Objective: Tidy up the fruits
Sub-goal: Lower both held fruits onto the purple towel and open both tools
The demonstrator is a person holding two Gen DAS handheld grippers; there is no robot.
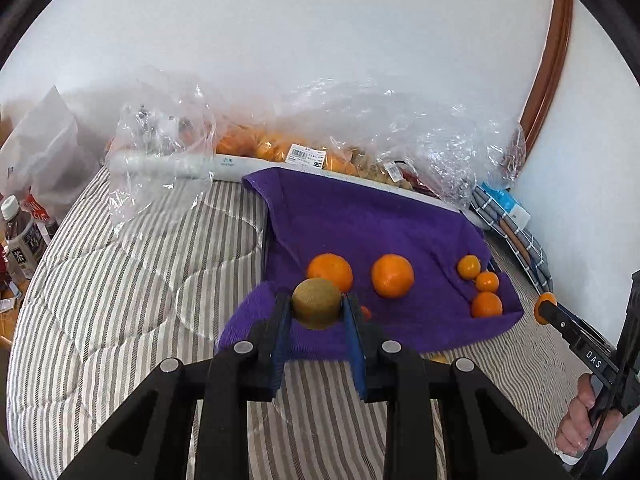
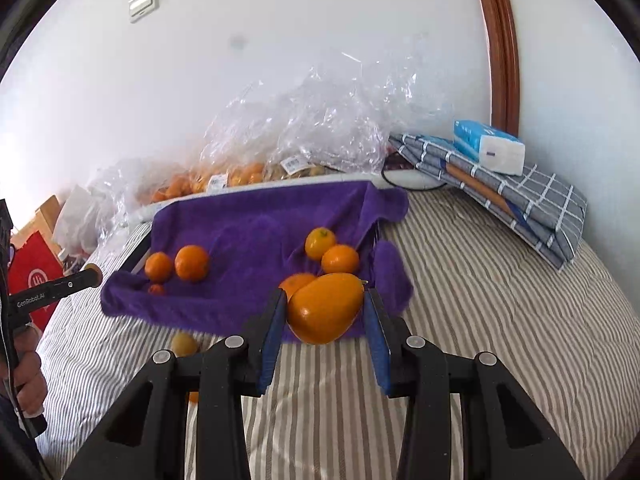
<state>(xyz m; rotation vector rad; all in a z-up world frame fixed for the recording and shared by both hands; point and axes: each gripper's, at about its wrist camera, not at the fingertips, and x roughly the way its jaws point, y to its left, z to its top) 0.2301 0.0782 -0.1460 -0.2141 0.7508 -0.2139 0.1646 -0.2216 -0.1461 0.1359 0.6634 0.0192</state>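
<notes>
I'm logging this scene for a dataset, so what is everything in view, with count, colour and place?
kiwi: one, brown-green, in the left gripper
mango: one, orange-yellow, in the right gripper
oranges: at least five, orange, on the towel
towel: one, purple, on the striped bedding
plastic bags: several, clear, holding fruit by the wall
tissue pack: one, blue-white, on the folded checked cloth
bottle: one, dark, far left
hand: one, gripping the right gripper's handle

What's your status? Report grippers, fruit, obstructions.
Left gripper shut on kiwi. Right gripper shut on mango. Both above purple towel, oranges on it. Nothing in the way.
</notes>
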